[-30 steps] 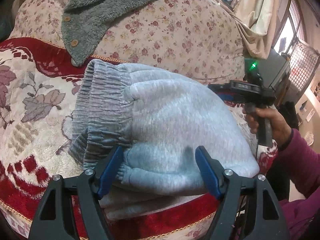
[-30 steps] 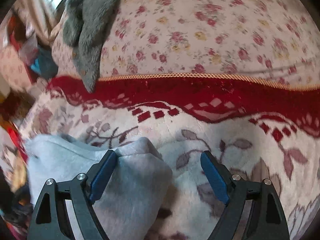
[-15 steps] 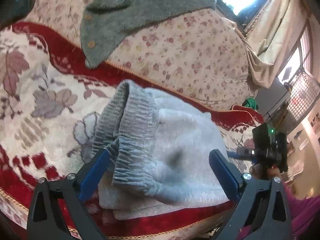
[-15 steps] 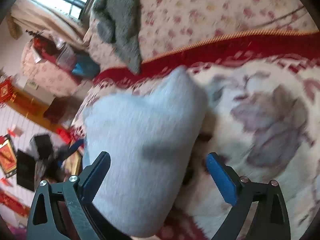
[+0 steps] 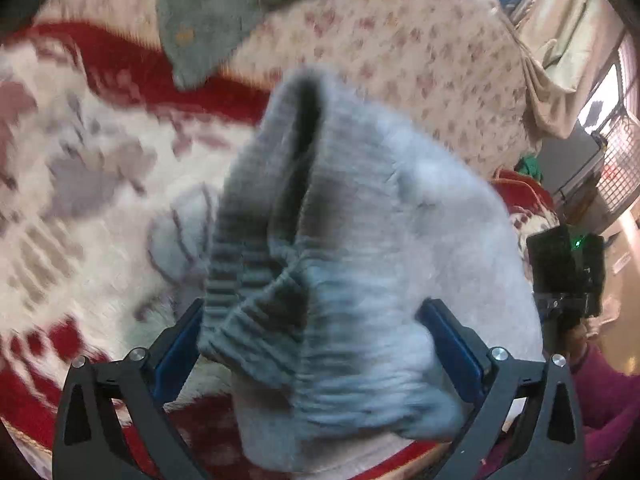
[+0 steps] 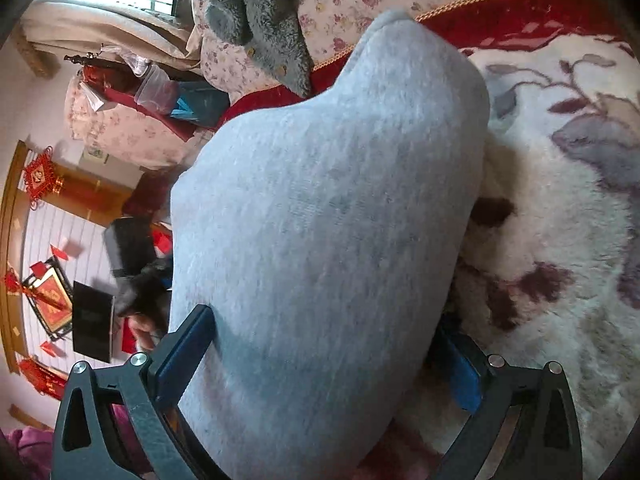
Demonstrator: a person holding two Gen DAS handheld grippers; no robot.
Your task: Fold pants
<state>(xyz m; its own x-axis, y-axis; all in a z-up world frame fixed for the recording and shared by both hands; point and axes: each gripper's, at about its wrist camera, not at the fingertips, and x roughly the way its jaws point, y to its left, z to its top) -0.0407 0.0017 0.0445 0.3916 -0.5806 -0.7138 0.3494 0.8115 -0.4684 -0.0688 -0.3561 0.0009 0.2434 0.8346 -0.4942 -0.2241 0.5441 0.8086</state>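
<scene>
Left wrist view is smeared by motion, but the folded grey pants [image 5: 360,260] fill its middle, the ribbed elastic waistband [image 5: 256,264] bunched toward the left side and standing up in a ridge with a dark opening along it. The left gripper [image 5: 316,340] has its blue-padded fingers [image 5: 452,344] spread wide on either side of the bundle, the fabric bulging between and over them; whether the pads actually press the cloth or only flank it cannot be told. The pants sit on a red and cream floral blanket [image 5: 80,208], near its front edge, with a flowered sofa cover [image 5: 400,48] behind and a grey-green fuzzy garment [image 5: 208,12] with buttons draped over that. At the far right of this view the person's hand [image 5: 576,332] holds the black body of the other tool, a green light showing on it. In the right wrist view the smooth side of the pants [image 6: 328,216] rises as a large rounded mass between the fingers of the right gripper [image 6: 328,364], which are likewise set wide apart, the left pad [image 6: 184,356] against the fabric and the right one partly hidden beneath it. The blanket [image 6: 560,240] lies to the right, and the fuzzy garment [image 6: 260,12] hangs above.
</scene>
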